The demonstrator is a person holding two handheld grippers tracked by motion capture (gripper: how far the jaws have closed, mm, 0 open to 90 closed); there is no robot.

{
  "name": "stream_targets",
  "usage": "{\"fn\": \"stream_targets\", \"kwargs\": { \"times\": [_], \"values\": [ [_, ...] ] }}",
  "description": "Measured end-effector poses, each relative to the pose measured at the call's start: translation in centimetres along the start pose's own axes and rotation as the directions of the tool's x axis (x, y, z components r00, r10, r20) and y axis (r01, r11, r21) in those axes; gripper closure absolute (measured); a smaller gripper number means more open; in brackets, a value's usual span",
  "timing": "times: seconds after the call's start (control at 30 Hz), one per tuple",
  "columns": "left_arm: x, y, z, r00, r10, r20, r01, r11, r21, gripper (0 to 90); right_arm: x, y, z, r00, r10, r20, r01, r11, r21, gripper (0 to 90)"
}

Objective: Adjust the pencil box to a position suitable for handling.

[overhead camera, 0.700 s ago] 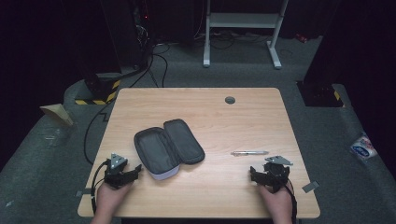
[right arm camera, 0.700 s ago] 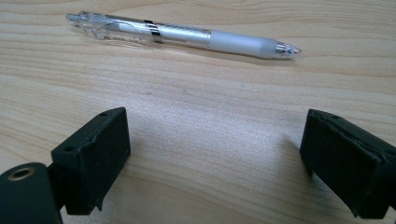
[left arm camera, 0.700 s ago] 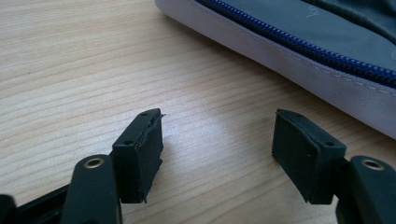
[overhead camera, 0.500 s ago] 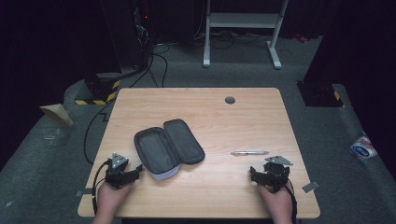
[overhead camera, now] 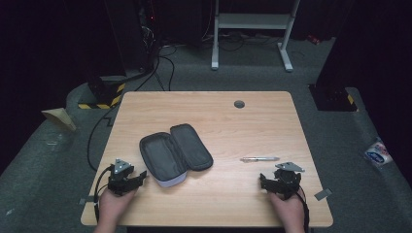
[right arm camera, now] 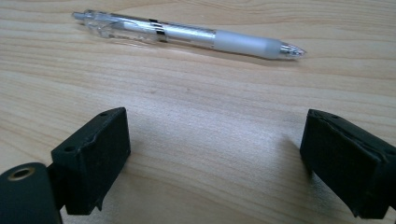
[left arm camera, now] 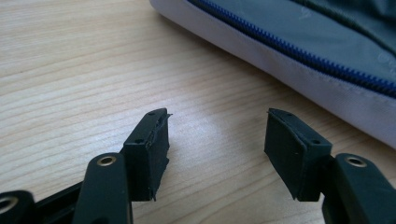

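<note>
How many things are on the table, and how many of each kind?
Pencil case, open: 1
Pen: 1
Grippers, left gripper and right gripper, both open and holding nothing: 2
Total: 4

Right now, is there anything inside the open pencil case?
The pencil case lies open and only grey lining shows in both halves. The pen lies outside on the table. Anything under the case is covered.
</note>
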State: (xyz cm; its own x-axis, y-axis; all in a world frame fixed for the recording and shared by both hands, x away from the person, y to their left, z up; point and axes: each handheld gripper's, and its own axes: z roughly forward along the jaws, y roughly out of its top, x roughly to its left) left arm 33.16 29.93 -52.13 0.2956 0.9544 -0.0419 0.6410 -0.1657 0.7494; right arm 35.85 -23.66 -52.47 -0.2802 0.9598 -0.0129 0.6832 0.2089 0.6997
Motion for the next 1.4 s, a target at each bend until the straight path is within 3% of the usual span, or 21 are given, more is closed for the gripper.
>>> {"fn": "stream_targets", "kwargs": {
  "times": [0.17,0.3,0.5,0.8,1.03,1.4],
  "values": [
    [-0.1,0.2,-0.6,1.0,0.008,0.004,-0.008,0.9996,-0.026,40.3,0.0,0.0,0.0,1.0,0.0,-0.003,0.0,1.0,0.002,7.9],
    [-0.1,0.4,-0.9,0.9984,-0.021,0.052,0.023,0.9988,-0.043,40.4,0.0,0.0,0.0,1.0,0.0,-0.003,0.0,1.0,0.002,7.9],
    [-0.5,1.0,-1.6,0.9986,-0.012,0.052,0.017,0.9963,-0.085,41.0,0.0,0.0,0.0,1.0,-0.001,-0.003,0.001,1.0,0.002,7.9],
    [-1.7,2.1,-3.3,0.9969,0.058,0.053,-0.049,0.9868,-0.155,40.9,0.0,0.0,0.0,1.0,-0.002,-0.004,0.002,1.0,0.002,7.9],
    [-3.1,2.7,-4.0,0.9904,0.102,0.094,-0.082,0.9781,-0.191,40.7,0.0,0.0,0.0,1.0,-0.002,-0.003,0.002,1.0,0.001,7.9],
    [-5.1,2.9,-3.8,0.9763,0.164,0.141,-0.138,0.9734,-0.183,41.1,0.0,0.0,0.0,1.0,-0.004,-0.004,0.004,1.0,0.0,7.9]
  ]
}}
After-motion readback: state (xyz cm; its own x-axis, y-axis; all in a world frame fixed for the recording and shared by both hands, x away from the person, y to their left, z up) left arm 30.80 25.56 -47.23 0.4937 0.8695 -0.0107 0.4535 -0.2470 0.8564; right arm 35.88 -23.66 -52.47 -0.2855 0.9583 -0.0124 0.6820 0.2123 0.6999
